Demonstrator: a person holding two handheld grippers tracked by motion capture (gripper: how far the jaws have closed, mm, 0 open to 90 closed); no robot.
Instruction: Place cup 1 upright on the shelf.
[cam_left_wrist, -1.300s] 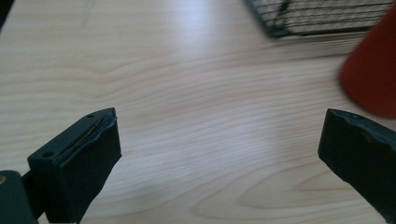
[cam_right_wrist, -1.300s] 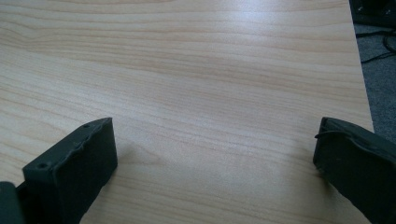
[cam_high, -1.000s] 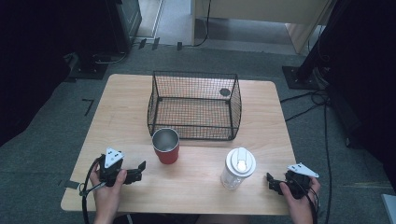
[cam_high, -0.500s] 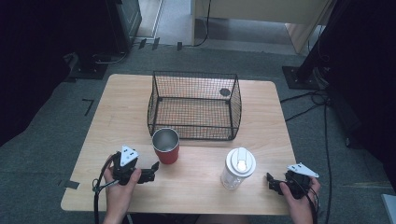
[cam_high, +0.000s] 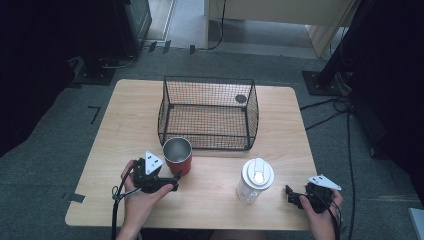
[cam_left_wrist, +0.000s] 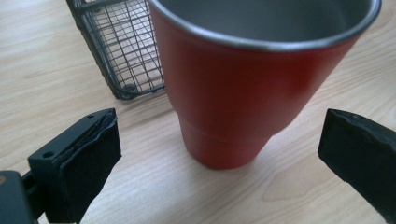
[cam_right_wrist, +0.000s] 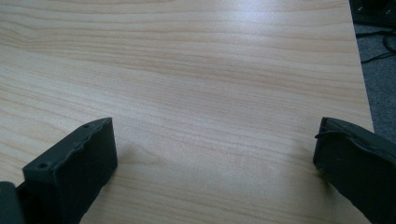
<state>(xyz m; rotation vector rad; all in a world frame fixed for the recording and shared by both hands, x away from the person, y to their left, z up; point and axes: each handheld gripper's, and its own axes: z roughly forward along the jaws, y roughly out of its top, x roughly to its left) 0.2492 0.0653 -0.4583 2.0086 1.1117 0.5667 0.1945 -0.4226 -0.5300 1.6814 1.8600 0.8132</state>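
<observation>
The red metal tumbler with a steel rim (cam_left_wrist: 243, 88) stands upright on the wooden bench (cam_high: 125, 125), just in front of the black wire basket (cam_high: 207, 112). It is framed directly ahead of the left tool (cam_high: 167, 181), whose jaws are spread wide on either side of it, not touching. The right tool (cam_high: 295, 196), also spread apart, is held well away over bare bench.

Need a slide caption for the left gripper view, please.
Open left tool facing a red cup on the wooden table, wire basket behind.

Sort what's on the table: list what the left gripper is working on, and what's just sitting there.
In play:
left gripper, jaws open either side of it
red cup

Sitting there:
wire basket
clear bottle with white lid
right gripper, open over bare table
</observation>
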